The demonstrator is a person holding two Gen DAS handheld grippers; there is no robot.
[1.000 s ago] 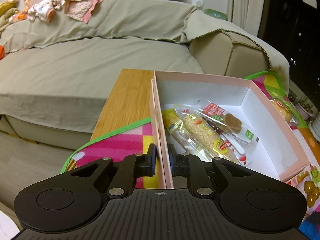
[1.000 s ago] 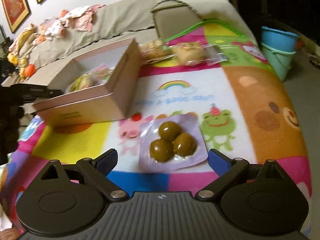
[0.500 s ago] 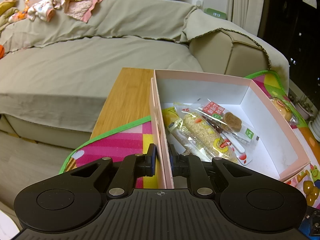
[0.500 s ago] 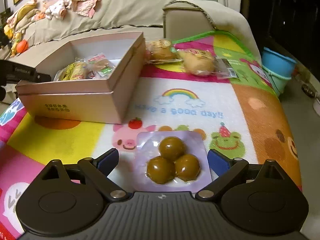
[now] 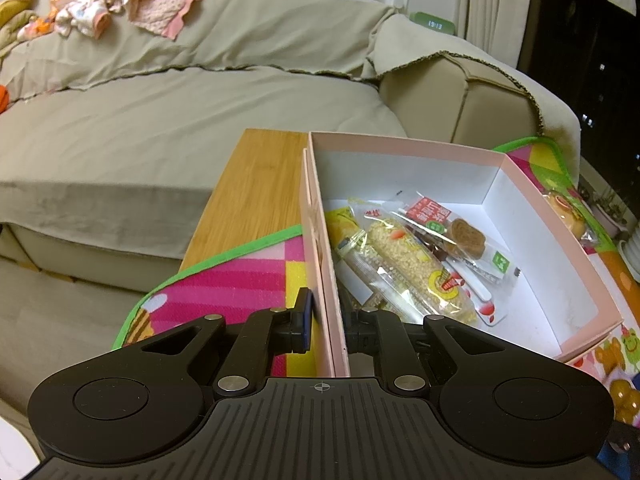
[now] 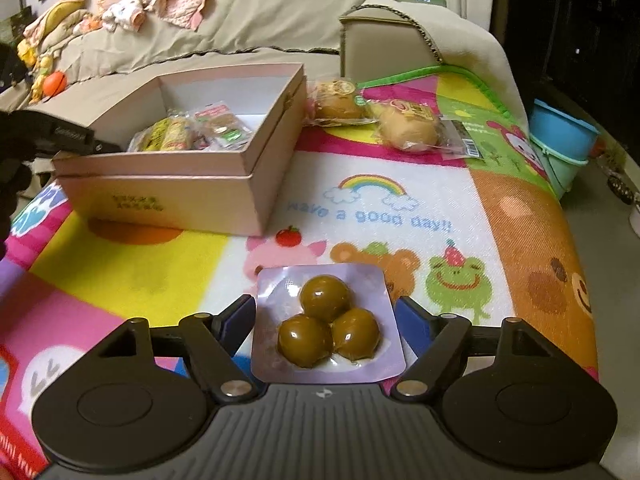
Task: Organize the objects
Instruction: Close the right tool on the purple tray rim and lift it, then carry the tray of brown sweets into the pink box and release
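A pink box (image 5: 560,240) stands open on the colourful mat (image 6: 380,208), with several wrapped snacks (image 5: 416,264) inside. My left gripper (image 5: 326,322) is shut on the box's near left wall, one finger inside and one outside. In the right wrist view the box (image 6: 168,196) sits at the left. A purple pack with three brown balls (image 6: 328,324) lies flat on the mat between the fingers of my right gripper (image 6: 326,320). The right gripper is open, with its pads close beside the pack's edges.
Two wrapped buns (image 6: 404,128) lie on the mat behind the box. A beige sofa (image 5: 160,120) runs behind the table, with clothes on its back. A blue bucket (image 6: 564,144) stands on the floor at the right. Bare wooden tabletop (image 5: 256,192) shows left of the box.
My right gripper has moved forward over the mat until the purple pack lies between its fingers, and the fingers have narrowed around it. The left gripper has stayed clamped on the box wall.
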